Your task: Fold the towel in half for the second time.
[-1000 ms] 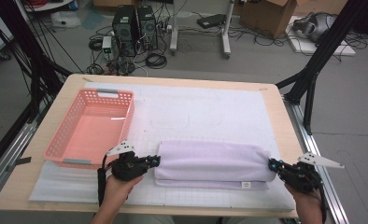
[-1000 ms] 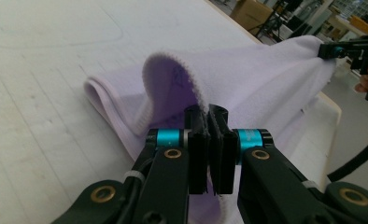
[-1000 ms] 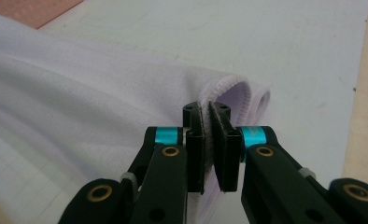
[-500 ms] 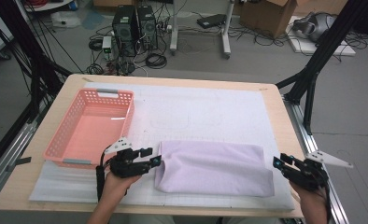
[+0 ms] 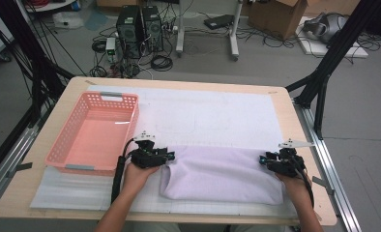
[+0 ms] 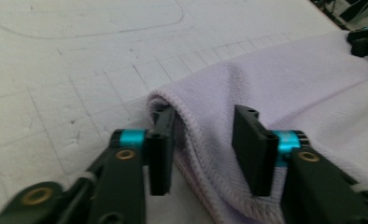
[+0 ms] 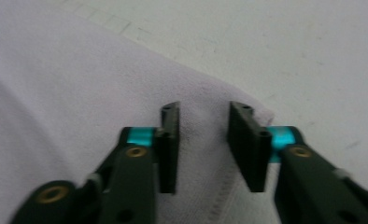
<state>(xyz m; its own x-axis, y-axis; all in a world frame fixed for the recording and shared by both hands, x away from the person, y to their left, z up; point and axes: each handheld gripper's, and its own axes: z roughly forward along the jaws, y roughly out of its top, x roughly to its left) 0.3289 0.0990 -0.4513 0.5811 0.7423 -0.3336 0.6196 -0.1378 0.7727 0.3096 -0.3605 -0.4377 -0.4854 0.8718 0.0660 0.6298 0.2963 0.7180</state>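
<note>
High view: a folded lilac towel (image 5: 222,174) lies on the white mat (image 5: 212,116) near the bench's front edge, right of the pink basket (image 5: 94,133); the left claw (image 5: 167,155) sits at its far-left corner, the right claw (image 5: 265,159) at its far-right corner. Left gripper view: jaws have just been closing, parted astride the towel's hem (image 6: 198,126), not pinching. Right gripper view: likewise closing, parted astride the towel's corner (image 7: 203,121).

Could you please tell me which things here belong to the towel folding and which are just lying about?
In the job:
- lilac towel
- left tongs, at its left far corner
- right tongs, at its right far corner
- white mat underneath

Lying about:
- pink basket
- computer towers on the floor
- cardboard box
</note>
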